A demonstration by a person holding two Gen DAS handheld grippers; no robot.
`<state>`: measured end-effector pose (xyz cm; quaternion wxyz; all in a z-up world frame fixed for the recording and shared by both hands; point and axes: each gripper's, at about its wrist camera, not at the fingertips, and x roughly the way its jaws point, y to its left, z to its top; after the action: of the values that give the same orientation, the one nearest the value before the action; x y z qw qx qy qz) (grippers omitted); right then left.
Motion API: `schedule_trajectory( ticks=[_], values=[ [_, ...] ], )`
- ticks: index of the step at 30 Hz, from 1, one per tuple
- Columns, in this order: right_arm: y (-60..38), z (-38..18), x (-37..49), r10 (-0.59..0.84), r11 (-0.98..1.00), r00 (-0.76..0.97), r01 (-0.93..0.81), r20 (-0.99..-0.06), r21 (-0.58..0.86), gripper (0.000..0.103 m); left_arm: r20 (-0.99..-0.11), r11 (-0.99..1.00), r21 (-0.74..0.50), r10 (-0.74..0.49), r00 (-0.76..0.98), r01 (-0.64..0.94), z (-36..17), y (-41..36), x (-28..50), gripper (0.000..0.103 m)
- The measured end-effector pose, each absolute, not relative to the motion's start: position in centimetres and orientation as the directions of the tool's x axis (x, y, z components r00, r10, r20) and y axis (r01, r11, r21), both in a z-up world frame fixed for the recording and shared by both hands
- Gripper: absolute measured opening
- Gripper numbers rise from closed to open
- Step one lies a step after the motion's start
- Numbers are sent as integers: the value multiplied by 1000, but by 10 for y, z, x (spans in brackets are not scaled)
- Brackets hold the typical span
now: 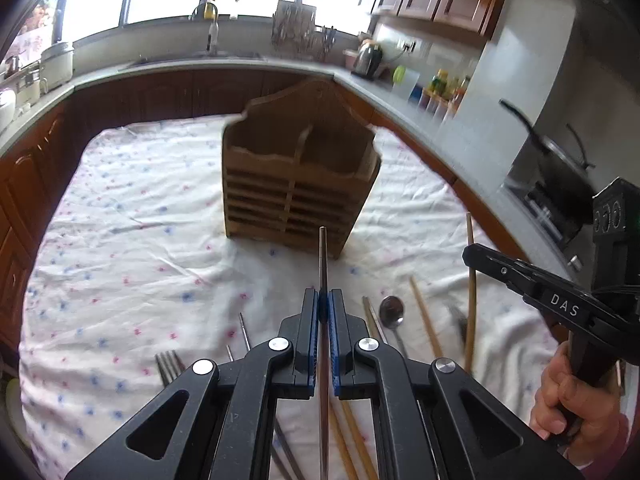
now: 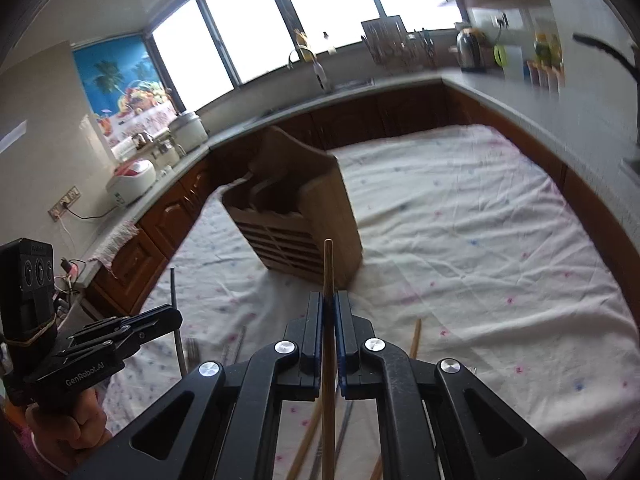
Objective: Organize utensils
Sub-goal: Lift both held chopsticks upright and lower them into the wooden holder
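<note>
A wooden utensil holder (image 1: 300, 176) with two top compartments stands on the flowered cloth (image 1: 132, 216); it also shows in the right wrist view (image 2: 296, 216). My left gripper (image 1: 324, 300) is shut on a metal chopstick (image 1: 323, 260), held upright short of the holder. My right gripper (image 2: 329, 300) is shut on a wooden chopstick (image 2: 328, 268), also upright and short of the holder. The right gripper also shows in the left wrist view (image 1: 472, 254), the left gripper in the right wrist view (image 2: 172, 314). Loose on the cloth lie a fork (image 1: 168, 364), a spoon (image 1: 392, 310) and wooden chopsticks (image 1: 424, 312).
A kitchen counter (image 1: 420, 116) wraps around the table, with a kettle (image 1: 368, 58), bottles, a sink and a rice cooker (image 2: 132, 180). A stove with a pan (image 1: 560, 160) is at the right. More wooden chopsticks (image 2: 416, 338) lie beneath the right gripper.
</note>
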<state>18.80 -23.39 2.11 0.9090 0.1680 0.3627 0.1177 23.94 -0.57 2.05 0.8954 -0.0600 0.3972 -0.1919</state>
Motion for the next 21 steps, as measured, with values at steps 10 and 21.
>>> schedule_trajectory(
  ticks=[10, 21],
  values=[
    [-229, 68, 162, 336, 916, 779, -139, -529, 377, 6, -592, 908, -288, -418, 689, 304, 61, 38, 179, 2],
    [-229, 88, 160, 342, 911, 811, -163, -474, 378, 6, -518, 906, -298, -417, 747, 299, 82, 55, 159, 2]
  ],
)
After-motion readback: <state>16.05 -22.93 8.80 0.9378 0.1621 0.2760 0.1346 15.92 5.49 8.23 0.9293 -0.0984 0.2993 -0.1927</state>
